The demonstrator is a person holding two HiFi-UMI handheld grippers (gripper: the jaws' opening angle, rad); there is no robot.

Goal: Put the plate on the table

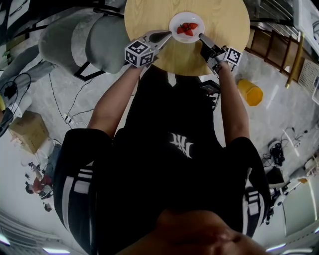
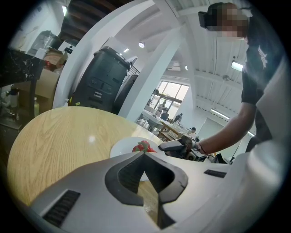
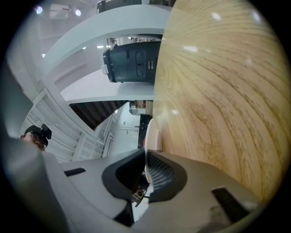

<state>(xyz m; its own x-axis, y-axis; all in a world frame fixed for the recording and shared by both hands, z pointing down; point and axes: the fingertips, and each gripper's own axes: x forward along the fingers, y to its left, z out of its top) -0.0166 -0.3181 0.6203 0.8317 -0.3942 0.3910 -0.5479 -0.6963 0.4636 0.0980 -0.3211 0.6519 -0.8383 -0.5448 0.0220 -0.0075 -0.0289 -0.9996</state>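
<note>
A white plate [image 1: 186, 20] with a few strawberries [image 1: 188, 28] lies on the near half of the round wooden table [image 1: 149, 15]. My right gripper [image 1: 202, 36] is shut on the plate's right rim; in the right gripper view the rim [image 3: 153, 132] runs edge-on between the jaws of the right gripper [image 3: 146, 157], flat against the wood. My left gripper [image 1: 166, 35] is at the plate's left side, shut with nothing in it. In the left gripper view the left gripper [image 2: 144, 153] has its tips met just in front of the plate [image 2: 122, 146] and strawberries [image 2: 143, 146].
A grey chair [image 1: 84, 42] stands against the table's left side. On the floor are a yellow bin [image 1: 250, 92] at the right, a cardboard box [image 1: 27, 130] at the left, and cables. A black machine [image 2: 102, 79] stands beyond the table.
</note>
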